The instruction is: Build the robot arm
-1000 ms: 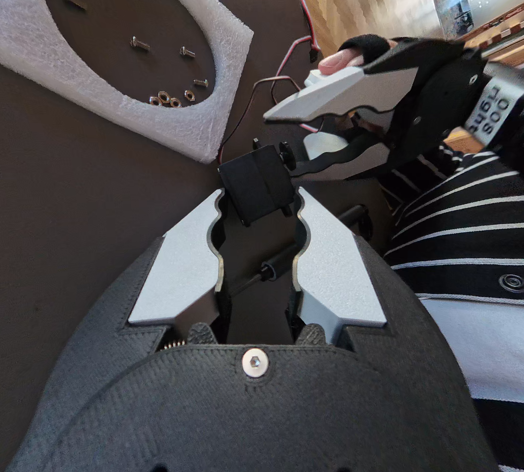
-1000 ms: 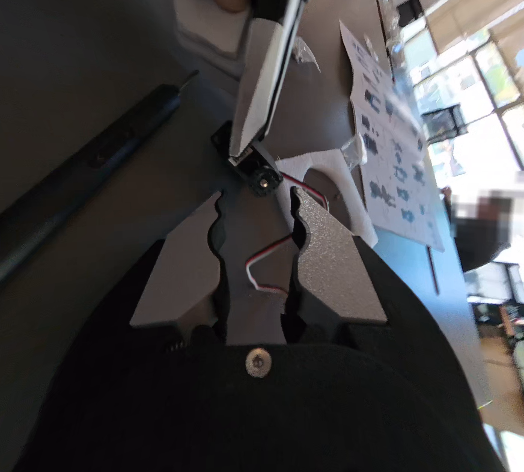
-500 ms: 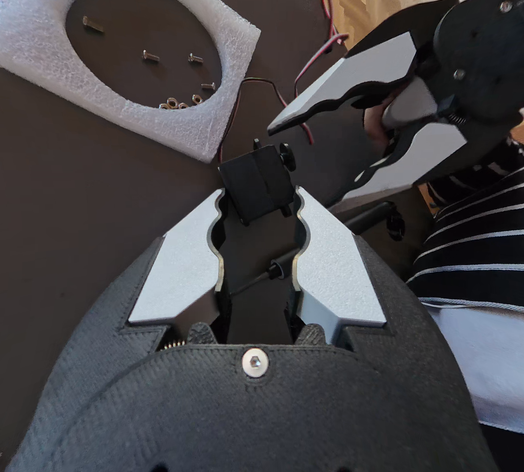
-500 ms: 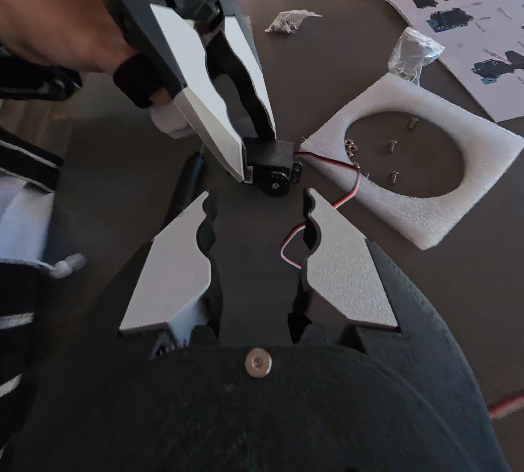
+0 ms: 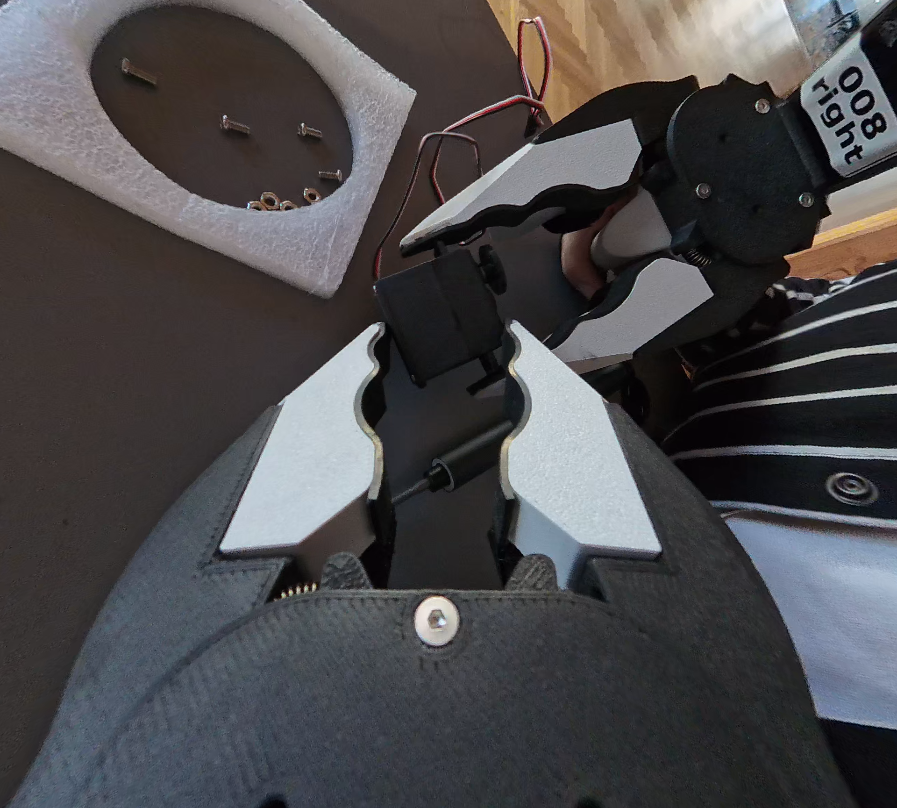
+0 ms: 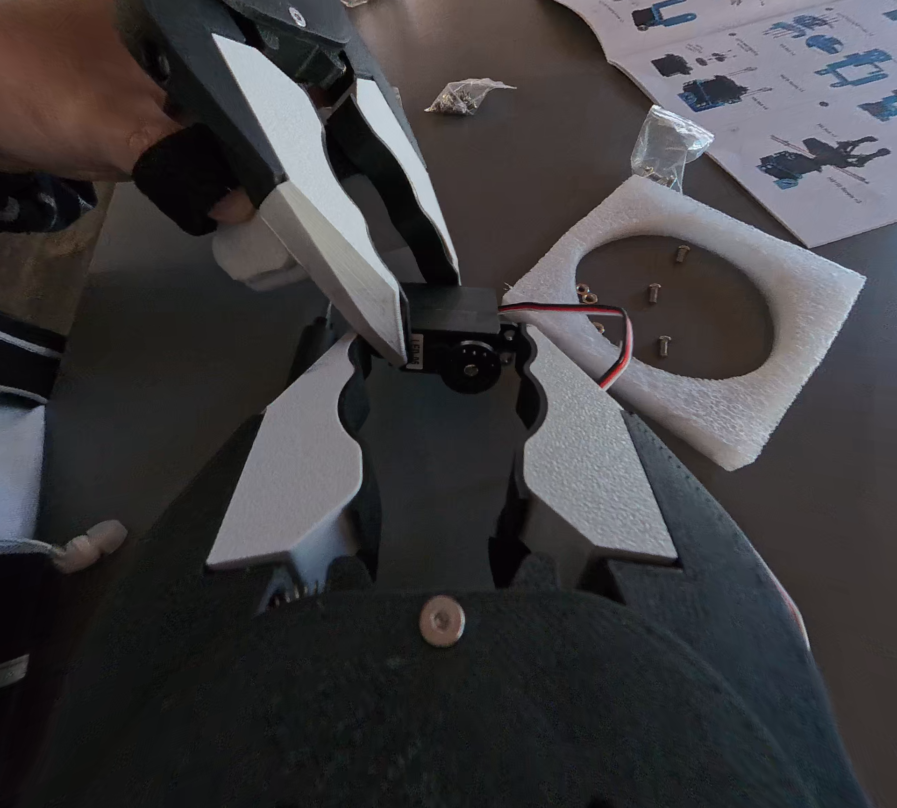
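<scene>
A small black servo motor (image 5: 439, 318) with a red, black and white wire (image 5: 437, 163) is clamped between the tips of my left gripper (image 5: 444, 338), just above the dark table. In the right wrist view the left gripper (image 6: 427, 313) comes in from the upper left, shut on the servo (image 6: 456, 328). My right gripper (image 6: 441, 343) is open, and its fingertips flank the servo's round output end. In the left wrist view the right gripper (image 5: 485, 294) comes in from the right, one finger above the servo and one below. A black screwdriver (image 5: 451, 469) lies under my left gripper.
A white foam frame (image 5: 364, 202) with a round hole holds loose screws (image 5: 233, 124) and nuts (image 5: 272, 202); it also shows in the right wrist view (image 6: 728, 396). A printed instruction sheet (image 6: 776, 56) and small plastic bags (image 6: 466, 95) lie beyond. A person's striped shirt (image 5: 776, 396) is close by. My two grippers' fingertips are within a few centimetres of each other.
My right gripper has swung round to face the servo, opened wider and moved in until its tips flank it. My left gripper has kept hold of the servo, almost still.
</scene>
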A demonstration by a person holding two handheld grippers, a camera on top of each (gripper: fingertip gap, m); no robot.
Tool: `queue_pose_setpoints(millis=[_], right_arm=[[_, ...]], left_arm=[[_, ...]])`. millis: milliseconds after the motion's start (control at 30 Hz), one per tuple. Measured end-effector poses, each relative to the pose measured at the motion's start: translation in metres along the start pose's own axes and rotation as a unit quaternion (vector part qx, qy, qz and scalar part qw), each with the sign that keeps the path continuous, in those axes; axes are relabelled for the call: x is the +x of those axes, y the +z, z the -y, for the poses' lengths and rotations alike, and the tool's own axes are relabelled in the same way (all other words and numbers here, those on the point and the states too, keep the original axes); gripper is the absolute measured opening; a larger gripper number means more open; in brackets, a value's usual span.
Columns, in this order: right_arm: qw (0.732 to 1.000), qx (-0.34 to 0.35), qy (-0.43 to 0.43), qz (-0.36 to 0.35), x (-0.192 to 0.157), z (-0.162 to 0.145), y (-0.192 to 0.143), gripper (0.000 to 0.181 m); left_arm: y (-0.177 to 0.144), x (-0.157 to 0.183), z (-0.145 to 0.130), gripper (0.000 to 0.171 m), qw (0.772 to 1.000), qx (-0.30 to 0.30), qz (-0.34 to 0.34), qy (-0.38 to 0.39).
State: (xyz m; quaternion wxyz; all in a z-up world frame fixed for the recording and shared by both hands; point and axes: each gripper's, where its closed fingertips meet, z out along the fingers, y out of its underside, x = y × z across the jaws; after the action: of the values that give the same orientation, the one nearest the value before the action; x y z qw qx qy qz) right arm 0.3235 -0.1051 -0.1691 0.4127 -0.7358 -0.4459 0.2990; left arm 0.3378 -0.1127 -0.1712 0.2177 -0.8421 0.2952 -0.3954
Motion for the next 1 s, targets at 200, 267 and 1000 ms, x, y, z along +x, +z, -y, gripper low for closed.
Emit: queue_pose_setpoints(millis=[200, 267, 1000], right_arm=[[1.0, 0.005, -0.013, 0.001, 0.0, 0.001, -0.001, 0.059], [1.0, 0.011, -0.018, -0.004, 0.004, 0.004, -0.001, 0.059], [0.966, 0.157, -0.119, -0.165, 0.05, 0.046, -0.025, 0.058]], left_arm=[[-0.001, 0.001, 0.002, 0.046, 0.998, 0.016, -0.05, -0.033], [-0.003, 0.002, 0.009, 0.05, 0.996, 0.032, -0.07, -0.041], [0.011, 0.008, 0.062, 0.046, 0.964, 0.092, -0.25, 0.005]])
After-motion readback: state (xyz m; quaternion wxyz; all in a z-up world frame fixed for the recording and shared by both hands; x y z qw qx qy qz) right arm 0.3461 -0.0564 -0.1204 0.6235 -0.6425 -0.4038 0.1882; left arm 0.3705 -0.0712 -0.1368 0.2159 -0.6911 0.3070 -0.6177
